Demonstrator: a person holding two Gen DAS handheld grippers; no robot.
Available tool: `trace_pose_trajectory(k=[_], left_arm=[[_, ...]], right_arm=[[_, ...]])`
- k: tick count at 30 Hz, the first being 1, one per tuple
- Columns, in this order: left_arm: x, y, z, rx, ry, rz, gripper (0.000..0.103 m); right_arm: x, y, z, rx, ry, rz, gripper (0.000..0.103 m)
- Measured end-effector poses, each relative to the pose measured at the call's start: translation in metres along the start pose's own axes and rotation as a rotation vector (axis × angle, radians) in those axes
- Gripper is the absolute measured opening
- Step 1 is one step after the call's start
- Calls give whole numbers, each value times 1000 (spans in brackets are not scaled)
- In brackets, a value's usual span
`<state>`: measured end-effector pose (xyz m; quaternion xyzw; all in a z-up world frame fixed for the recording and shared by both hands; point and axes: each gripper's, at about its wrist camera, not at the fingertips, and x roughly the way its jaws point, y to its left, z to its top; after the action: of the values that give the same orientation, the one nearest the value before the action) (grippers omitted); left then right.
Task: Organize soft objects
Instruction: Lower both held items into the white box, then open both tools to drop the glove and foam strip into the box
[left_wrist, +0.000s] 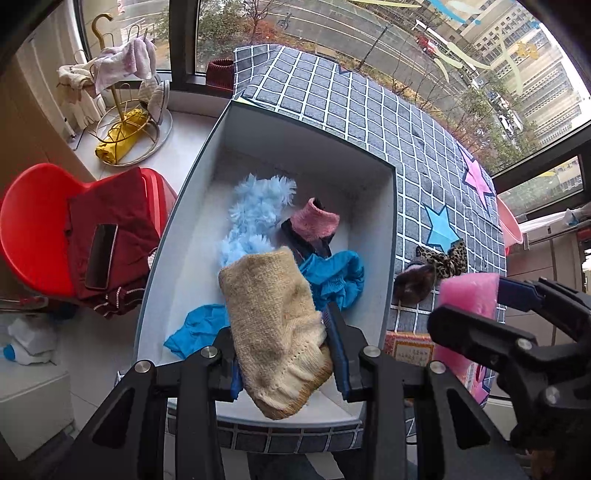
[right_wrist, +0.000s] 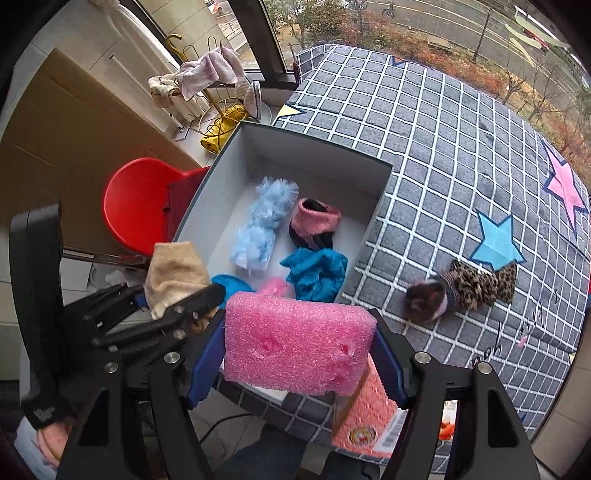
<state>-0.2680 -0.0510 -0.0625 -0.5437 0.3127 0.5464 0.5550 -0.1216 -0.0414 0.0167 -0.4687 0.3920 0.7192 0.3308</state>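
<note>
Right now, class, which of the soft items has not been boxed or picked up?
The leopard-print scrunchie lies on the checked cloth outside the grey box, in neither gripper.

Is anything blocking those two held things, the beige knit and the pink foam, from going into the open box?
Nothing visible blocks them. The left gripper holds the beige knit sock above the white box. The right gripper holds the pink foam sponge near the box's front edge. The box is open-topped, with soft items already lying inside.
</note>
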Motion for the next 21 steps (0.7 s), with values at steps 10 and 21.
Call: trace_pose_trajectory(k=[10, 21], left_arm=[[14, -1, 9, 3, 24, 21, 40], [22, 1, 12, -9, 41, 33, 40]], right_arm=[[18, -6, 20, 15, 24, -4, 73], [29, -7, 31, 11, 40, 2, 73]])
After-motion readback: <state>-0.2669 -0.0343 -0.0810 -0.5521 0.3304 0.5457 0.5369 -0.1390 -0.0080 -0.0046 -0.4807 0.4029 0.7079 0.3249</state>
